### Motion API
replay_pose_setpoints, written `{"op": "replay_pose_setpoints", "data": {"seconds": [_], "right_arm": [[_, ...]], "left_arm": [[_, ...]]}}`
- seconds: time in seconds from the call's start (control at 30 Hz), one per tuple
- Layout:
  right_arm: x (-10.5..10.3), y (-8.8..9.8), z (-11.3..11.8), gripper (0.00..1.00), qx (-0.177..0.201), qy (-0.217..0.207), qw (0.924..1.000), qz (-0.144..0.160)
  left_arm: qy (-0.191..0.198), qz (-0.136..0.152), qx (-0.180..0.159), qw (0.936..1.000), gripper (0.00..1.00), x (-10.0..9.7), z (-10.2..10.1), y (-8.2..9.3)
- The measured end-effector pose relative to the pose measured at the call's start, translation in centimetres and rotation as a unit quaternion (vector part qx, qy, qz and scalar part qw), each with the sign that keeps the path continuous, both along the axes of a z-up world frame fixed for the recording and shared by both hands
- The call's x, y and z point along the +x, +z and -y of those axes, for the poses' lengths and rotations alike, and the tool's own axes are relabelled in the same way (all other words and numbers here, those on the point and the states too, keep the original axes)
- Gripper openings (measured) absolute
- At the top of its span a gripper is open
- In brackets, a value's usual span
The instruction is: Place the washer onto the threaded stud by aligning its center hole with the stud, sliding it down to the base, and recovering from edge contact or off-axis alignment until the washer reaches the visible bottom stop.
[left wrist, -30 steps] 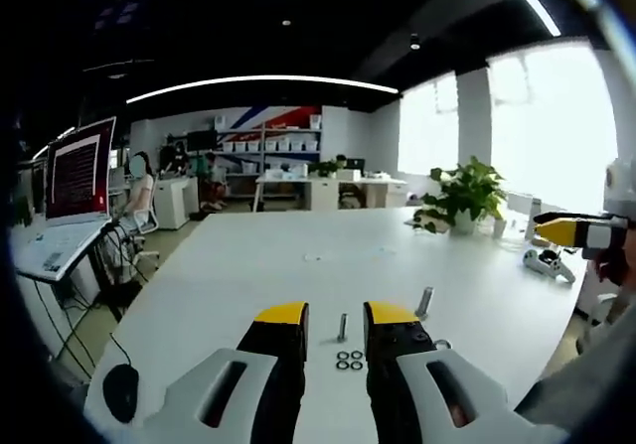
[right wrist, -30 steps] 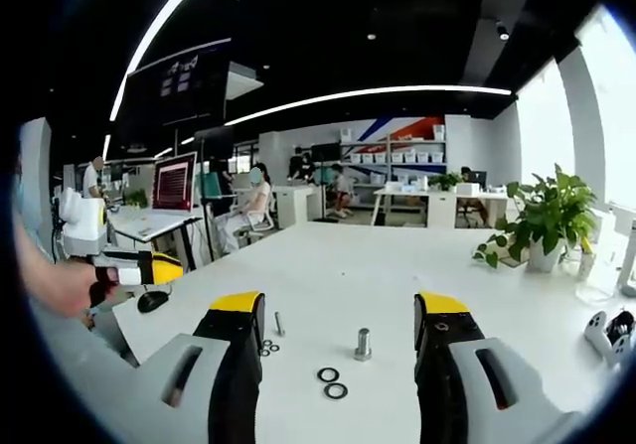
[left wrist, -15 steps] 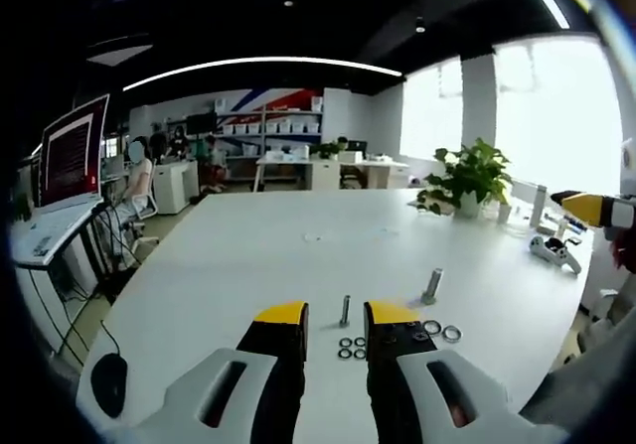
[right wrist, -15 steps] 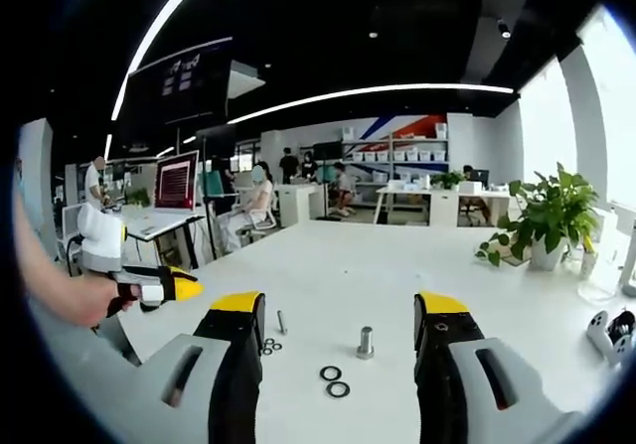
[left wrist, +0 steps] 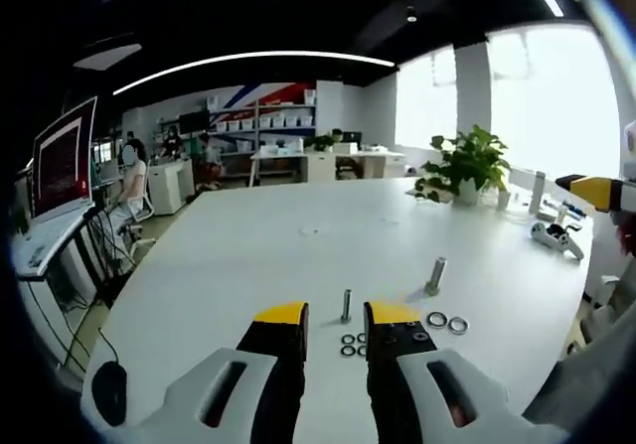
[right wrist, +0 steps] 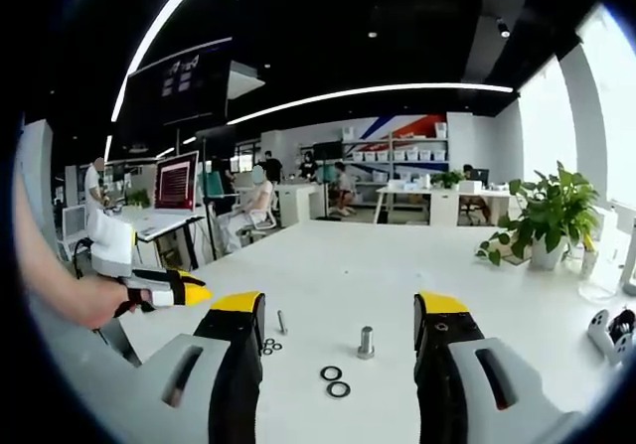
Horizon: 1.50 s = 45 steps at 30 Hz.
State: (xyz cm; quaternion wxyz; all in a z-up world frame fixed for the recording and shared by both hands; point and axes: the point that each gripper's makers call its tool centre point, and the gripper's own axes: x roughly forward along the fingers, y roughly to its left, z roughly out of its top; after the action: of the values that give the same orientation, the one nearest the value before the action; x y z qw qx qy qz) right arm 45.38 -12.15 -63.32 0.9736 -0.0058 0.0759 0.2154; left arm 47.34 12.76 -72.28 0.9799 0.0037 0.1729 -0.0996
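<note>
We are looking along the left gripper, whose yellow-tipped black jaws are standing slightly apart with nothing between them. The right jaw is hiding part of a cluster of small washers lying flat on the white table; how many washers make up that cluster is hard to tell. Just beyond the cluster a thin threaded stud is standing upright. To the right of that stud, a thicker bolt is also standing, with two larger dark washers lying near its base, touching neither bolt nor stud.

We are seeing the right gripper with its jaws spread wide and empty. Between them the bolt and the two ring washers are sitting in open tabletop, well away from the table edges. The stud is partly crowded by the left jaw. A hand is holding the other gripper at the left margin. A potted plant is standing far behind.
</note>
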Motion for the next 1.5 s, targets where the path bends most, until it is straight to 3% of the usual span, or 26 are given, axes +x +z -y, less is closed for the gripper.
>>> {"op": "replay_pose_setpoints", "data": {"seconds": [0.57, 0.93, 1.5], "right_arm": [[-0.1, -0.2, -0.1, 0.62, -0.003, 0.002, 1.0000, -0.003], [-0.1, -0.3, -0.2, 0.61, -0.005, 0.005, 1.0000, -0.005], [-0.2, -0.6, -0.6, 0.60, -0.011, 0.015, 0.9998, -0.009]], "left_arm": [[-0.020, -0.072, 0.015, 0.9971, 0.22, 1.5, 1.9, -3.7], [-0.043, -0.121, 0.031, 0.9912, 0.23, 2.7, 2.2, -6.7], [-0.053, -0.155, 0.040, 0.9857, 0.23, 4.5, 2.5, -9.0]]}}
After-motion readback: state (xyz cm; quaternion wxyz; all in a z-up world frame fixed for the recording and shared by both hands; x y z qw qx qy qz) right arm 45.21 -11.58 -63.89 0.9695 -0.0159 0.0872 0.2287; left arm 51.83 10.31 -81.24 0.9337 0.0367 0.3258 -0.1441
